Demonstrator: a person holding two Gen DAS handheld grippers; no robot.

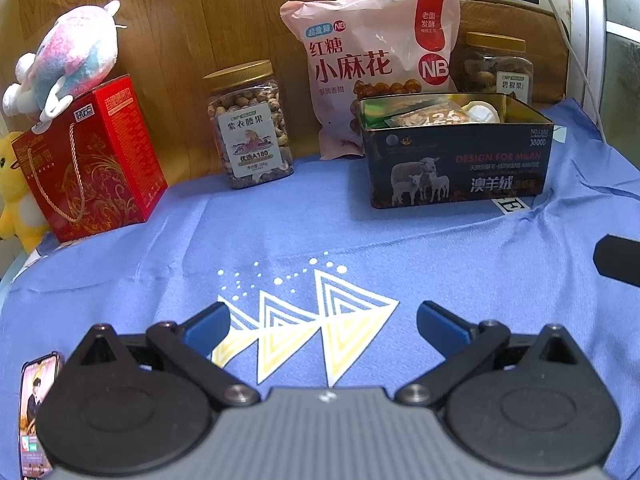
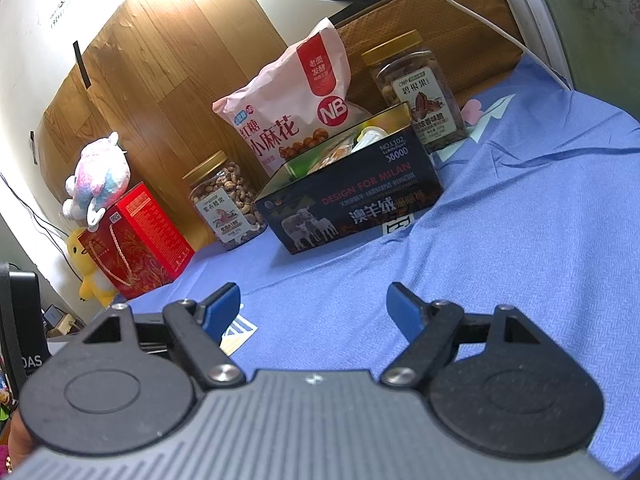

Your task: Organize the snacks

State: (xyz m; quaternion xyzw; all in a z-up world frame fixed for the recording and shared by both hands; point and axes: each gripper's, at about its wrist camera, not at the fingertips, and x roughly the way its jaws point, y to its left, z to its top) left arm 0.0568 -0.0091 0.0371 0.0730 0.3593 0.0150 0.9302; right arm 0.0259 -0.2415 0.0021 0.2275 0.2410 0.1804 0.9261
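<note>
The left gripper (image 1: pixel 323 326) hangs with its blue-padded fingers spread wide and nothing between them, low over a blue cloth (image 1: pixel 280 236) printed with white and yellow triangles. The right gripper (image 2: pixel 314 310) is likewise wide apart and empty above the same cloth.

Ahead of the left gripper and to its right sits a dark rectangular tin box (image 1: pixel 460 164) with sheep pictured on its side, lid off, holding small snack packets. Just behind the box leans a pink bag of twisted dough snacks (image 1: pixel 372 56). Behind the box's right end stands a clear gold-lidded jar of pecans (image 1: pixel 498 66). Ahead and slightly left stands a second clear gold-lidded jar of cashews (image 1: pixel 250 128), apart from the box. Farther left is a red gift box (image 1: pixel 96 164) with a pink plush toy (image 1: pixel 72 60) on top.
</note>
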